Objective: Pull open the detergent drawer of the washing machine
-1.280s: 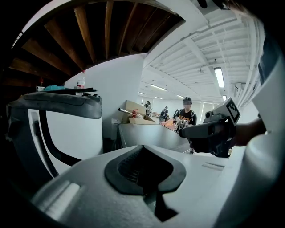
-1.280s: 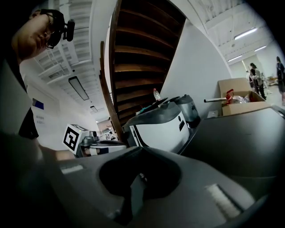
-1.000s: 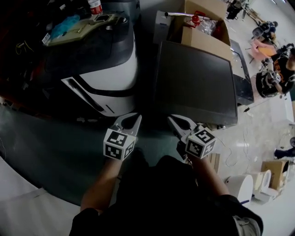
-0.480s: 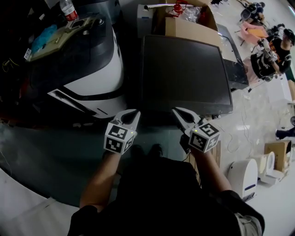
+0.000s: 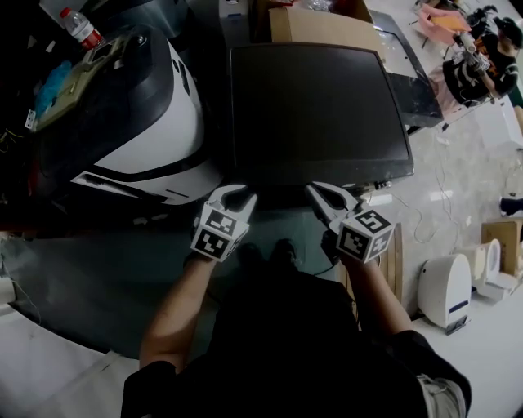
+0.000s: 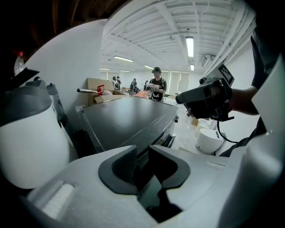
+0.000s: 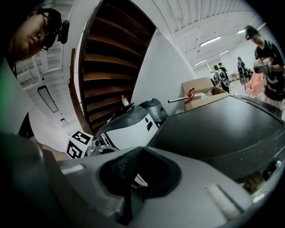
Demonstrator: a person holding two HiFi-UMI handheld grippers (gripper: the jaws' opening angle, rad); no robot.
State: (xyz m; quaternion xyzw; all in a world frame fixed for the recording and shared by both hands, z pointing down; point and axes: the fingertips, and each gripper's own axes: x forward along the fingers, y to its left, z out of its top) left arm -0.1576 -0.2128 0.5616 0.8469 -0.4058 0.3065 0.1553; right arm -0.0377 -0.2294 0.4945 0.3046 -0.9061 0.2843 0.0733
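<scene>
Standing right in front of the washing machine (image 5: 319, 106) here. Its flat dark top fills everything at 12 o'clock from my hands, and both grippers hang just off its near edge without touching it.

My left gripper (image 5: 237, 194) sits at about 11 o'clock from me. Its jaws are opening, with a clear gap between the pads and nothing in there. Through that gap, the left gripper view only shows the machine's front edge.

My right gripper (image 5: 319, 193) is at about 1 o'clock, pointing at the same edge. Its jaws are together at the tips and empty.

The detergent drawer is the tricky bit. The front panel is nearly edge-on from my head, so I can't honestly pick it out. In the left gripper view there are some dark slots (image 6: 167, 140) just under the lid, which might be that panel, no promises.

Other stuff around:
- A rounded white and grey appliance (image 5: 155, 122) is at 10 o'clock, just beside the washer.
- A plastic bottle (image 5: 82, 28) stands on it at its far side.
- A cardboard box (image 5: 319, 23) sits behind the washer at 12 o'clock.
</scene>
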